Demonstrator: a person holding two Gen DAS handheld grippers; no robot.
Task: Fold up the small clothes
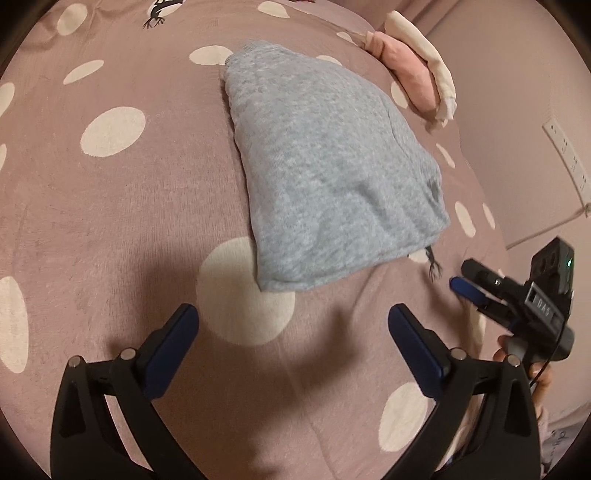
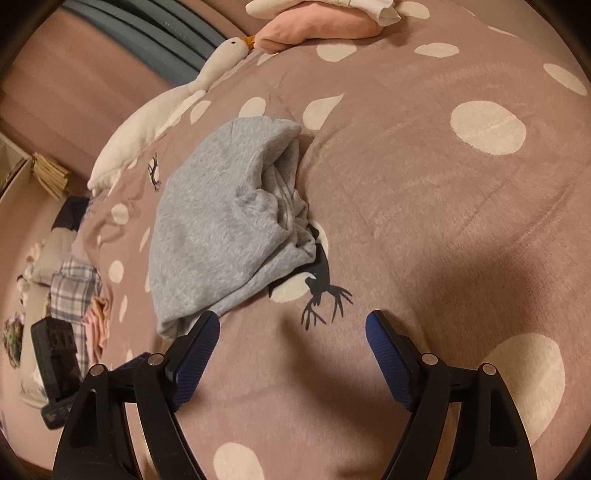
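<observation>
- Grey fleece is the thing in hand: a small grey garment (image 1: 325,173) lies already doubled over on the bed (image 1: 110,221), a mauve cover with cream spots and black deer prints.
- On the left, the left gripper (image 1: 293,325) hovers just short of the garment's near hem, its blue pads wide apart and holding nothing.
- In the middle, the garment's top face looks smooth in the left view, but the right view shows its open side (image 2: 291,206) bunched, with loose inner layers spilling out.
- On the right, the right gripper (image 2: 291,328) also stands apart and empty, its left pad close to the garment's near corner; whether it touches the cloth I cannot tell.
- My judgement: the fold is mostly done, and what remains is a last fold or tidy-up.
- To do it well, pinch both near corners through all layers, lift low, and carry the hem across evenly so the loose inner cloth is not dragged out.
- Tuck the bunched side first; otherwise it may bulge.
- At the far edge a pink and cream pile (image 2: 325,22) rests, seemingly finished pieces.
</observation>
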